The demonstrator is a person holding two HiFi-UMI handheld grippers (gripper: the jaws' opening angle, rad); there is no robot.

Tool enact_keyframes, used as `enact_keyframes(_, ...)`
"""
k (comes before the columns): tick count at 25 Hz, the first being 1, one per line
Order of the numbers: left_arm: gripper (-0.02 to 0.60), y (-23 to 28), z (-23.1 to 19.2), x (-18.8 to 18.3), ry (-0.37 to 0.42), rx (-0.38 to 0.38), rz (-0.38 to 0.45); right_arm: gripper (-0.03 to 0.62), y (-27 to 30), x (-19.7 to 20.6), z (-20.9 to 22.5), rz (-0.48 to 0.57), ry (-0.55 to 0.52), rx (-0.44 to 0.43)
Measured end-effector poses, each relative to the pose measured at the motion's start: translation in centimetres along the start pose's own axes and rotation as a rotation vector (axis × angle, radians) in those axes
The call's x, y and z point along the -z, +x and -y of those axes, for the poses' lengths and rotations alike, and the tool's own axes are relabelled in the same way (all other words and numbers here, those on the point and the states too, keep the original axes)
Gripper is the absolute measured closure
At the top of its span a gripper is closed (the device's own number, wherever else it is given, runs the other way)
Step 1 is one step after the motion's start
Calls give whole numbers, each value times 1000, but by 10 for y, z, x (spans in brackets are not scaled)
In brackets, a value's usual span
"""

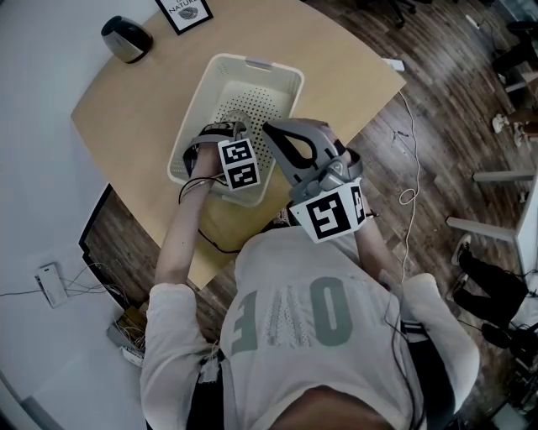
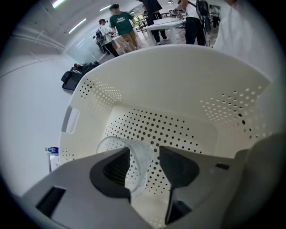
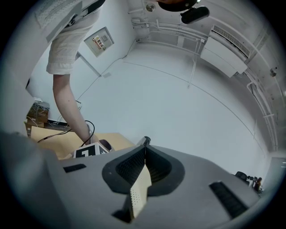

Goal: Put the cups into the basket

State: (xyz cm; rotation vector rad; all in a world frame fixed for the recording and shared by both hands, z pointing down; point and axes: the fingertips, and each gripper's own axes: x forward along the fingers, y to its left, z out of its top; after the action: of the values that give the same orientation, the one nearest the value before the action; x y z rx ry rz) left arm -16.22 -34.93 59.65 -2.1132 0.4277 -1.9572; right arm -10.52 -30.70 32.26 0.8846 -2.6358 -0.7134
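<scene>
A white perforated basket (image 1: 282,80) stands on the wooden table (image 1: 134,109). My left gripper (image 1: 229,130) points steeply down into its near end. In the left gripper view its jaws (image 2: 144,154) stand open just above a clear plastic cup (image 2: 134,156) lying tilted on the basket floor (image 2: 178,129); the left pad overlaps the cup's rim and the right pad is apart from it. My right gripper (image 1: 271,133) is held level beside the basket's near right side, and in its own view the tips (image 3: 145,147) meet, with nothing held. In the head view the cup is hidden.
A black and silver object (image 1: 126,38) and a framed picture (image 1: 187,13) sit at the table's far left. The table edge runs just right of the basket, with cables on the floor (image 1: 410,168) beyond. People (image 2: 123,27) stand far off in the room.
</scene>
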Motion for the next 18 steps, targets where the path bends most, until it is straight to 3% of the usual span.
enact_keyframes(5,385,-20,-14,7,-48,-68,20,595,2,-1,-1,-1,-2,-2)
enact_keyframes(12,387,-61,-33,12,-207,-171,128,595,7,0,-7,-2,7,-23)
enact_keyframes(14,387,-74,-37,13,-282,-201,182,595,9,-2,-9,-3,13,-29)
enact_keyframes(17,394,-99,-46,10,-456,-243,323,595,12,-4,-11,4,12,-37)
enact_keyframes(18,423,-110,-50,9,-515,-270,374,595,13,-5,-11,8,14,-39)
